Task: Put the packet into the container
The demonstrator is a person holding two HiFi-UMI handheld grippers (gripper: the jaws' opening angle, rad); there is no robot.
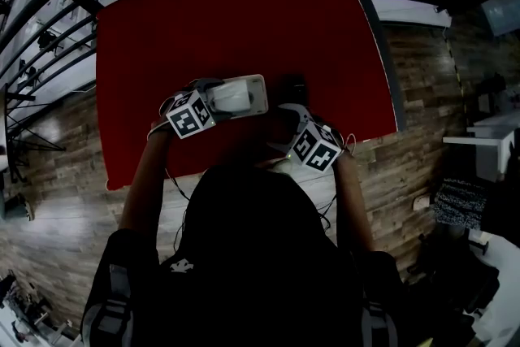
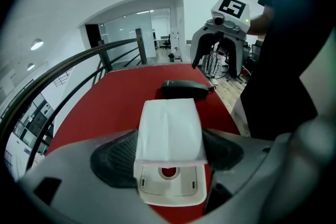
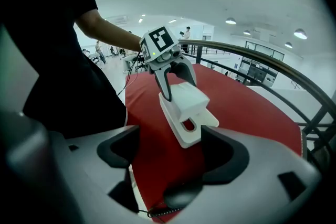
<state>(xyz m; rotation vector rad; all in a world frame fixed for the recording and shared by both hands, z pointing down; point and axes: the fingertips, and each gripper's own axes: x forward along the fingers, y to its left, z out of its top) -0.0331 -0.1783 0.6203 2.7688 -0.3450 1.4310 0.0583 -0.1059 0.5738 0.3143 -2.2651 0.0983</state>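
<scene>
Left tongs [image 2: 170, 150] wide open, straddling the packet [image 2: 170, 126]; I see no squeeze on it. Packet lies flat on the white container [image 2: 170, 194], covering all but its holed end. Right tongs [image 3: 170, 150] open and empty, near the container, not touching it. Black gadget [image 2: 184, 87] just past the container's other end, on the red worktop [image 2: 115, 102].

No words, numbers or brand names can be read. Black-and-white square markers cover the left gripper [image 3: 180, 87] cube [image 1: 189, 114], left of the container [image 1: 262, 85], and the right gripper [image 2: 216, 66] cube, right of it; the shirt emblem [image 1: 182, 264] is illegible
</scene>
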